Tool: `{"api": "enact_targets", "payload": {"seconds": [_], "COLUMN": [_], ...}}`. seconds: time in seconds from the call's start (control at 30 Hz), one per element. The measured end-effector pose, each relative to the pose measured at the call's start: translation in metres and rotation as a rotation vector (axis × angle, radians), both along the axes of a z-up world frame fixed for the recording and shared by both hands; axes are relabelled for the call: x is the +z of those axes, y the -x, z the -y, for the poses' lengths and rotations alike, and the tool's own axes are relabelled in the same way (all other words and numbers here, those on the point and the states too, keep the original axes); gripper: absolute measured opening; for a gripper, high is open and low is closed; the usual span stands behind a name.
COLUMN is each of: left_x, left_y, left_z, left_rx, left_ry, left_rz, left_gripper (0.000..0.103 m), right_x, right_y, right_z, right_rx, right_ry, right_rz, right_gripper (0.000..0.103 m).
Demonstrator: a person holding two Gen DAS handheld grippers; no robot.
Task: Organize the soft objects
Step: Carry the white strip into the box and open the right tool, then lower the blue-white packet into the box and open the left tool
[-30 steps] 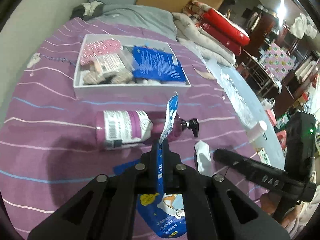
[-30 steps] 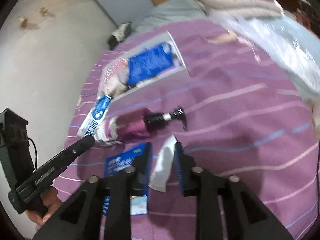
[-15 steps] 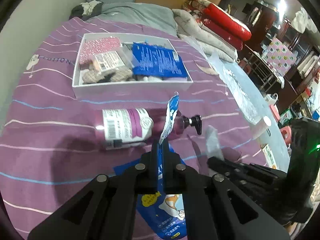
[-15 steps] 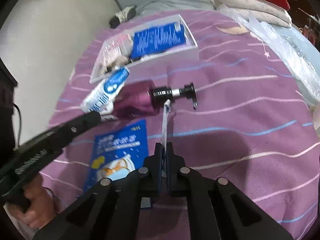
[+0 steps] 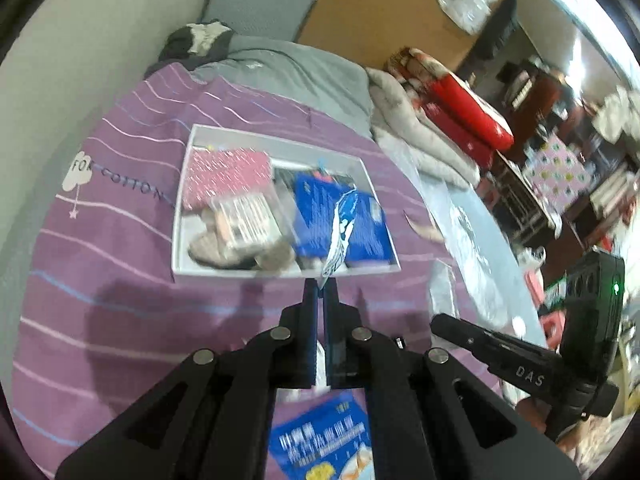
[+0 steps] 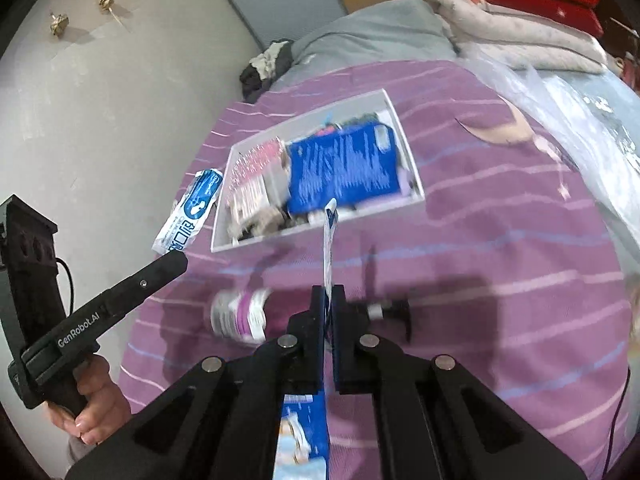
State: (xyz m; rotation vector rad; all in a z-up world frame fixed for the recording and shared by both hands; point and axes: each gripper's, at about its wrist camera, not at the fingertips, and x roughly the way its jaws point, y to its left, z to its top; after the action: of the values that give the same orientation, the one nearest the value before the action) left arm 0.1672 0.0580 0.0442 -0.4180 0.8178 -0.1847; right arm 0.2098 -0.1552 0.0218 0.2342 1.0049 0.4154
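Left gripper (image 5: pixel 320 286): jaws clamped on blue-white sachet (image 5: pixel 340 236)
Sachet: sticks up, overlapping white box (image 5: pixel 182 216)
Box: holds packets, on purple striped sheet (image 5: pixel 100 280)
Right gripper (image 5: pixel 440 322): lower right, blurred

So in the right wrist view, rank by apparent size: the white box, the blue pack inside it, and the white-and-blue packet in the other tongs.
1. White box
2. Blue pack, lying inside the box
3. White-and-blue packet, clearly smallest, though held nearer the camera
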Motion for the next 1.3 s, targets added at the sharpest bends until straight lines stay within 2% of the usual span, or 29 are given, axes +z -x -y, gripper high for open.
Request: {"api": "enact_targets", "payload": {"seconds": [0.2, 0.3, 0.37, 0.53, 0.63, 0.77, 0.87, 1.0, 1.2, 1.3], "left_x": [-0.007, -0.008, -0.009, -0.012, -0.012, -0.015, -0.023, -0.039, -0.065, -0.066], "left_y": [-0.037, -0.059, -0.075, -0.113, -0.138, -0.164, -0.177, -0.190, -0.198, -0.195], "left_z": [-0.021, -0.028, -0.033, -0.038, -0.032, -0.014, -0.009, -0.005, -0.013, -0.021], "left_rx": [0.034, 0.043, 0.032, -0.014, -0.019, -0.025, -0.030, 0.017, 0.054, 0.066], "left_ry": [0.016, 0.016, 0.047, 0.123, 0.092, -0.028, -0.041, -0.105, -0.048, 0.012], "left_rz": [-0.029, -0.047, -0.067, -0.135, -0.172, -0.193, -0.221, -0.292, -0.404, -0.407], "left_gripper": [0.003, 0.003, 0.003, 0.003, 0.003, 0.003, 0.003, 0.003, 0.003, 0.006], "right_x": [0.004, 0.004, 0.001, -0.005, -0.009, -0.012, -0.016, -0.026, -0.042, -0.042], "right_y": [-0.040, -0.070, -0.092, -0.149, -0.178, -0.208, -0.225, -0.241, -0.252, -0.254], "right_z": [-0.011, -0.013, -0.016, -0.018, -0.016, -0.012, -0.014, -0.023, -0.025, -0.020], "right_rx": [0.016, 0.007, 0.011, 0.018, 0.046, 0.045, 0.072, 0.122, 0.160, 0.133], "right_ry": [0.002, -0.011, -0.012, 0.104, 0.164, 0.174, 0.171, 0.243, 0.262, 0.265], "right_rz": [0.003, -0.022, -0.057, -0.090, -0.107, -0.122, -0.127, -0.139, -0.186, -0.166], "right_gripper": [0.001, 0.001, 0.001, 0.001, 0.001, 0.001, 0.001, 0.001, 0.001, 0.002]}}
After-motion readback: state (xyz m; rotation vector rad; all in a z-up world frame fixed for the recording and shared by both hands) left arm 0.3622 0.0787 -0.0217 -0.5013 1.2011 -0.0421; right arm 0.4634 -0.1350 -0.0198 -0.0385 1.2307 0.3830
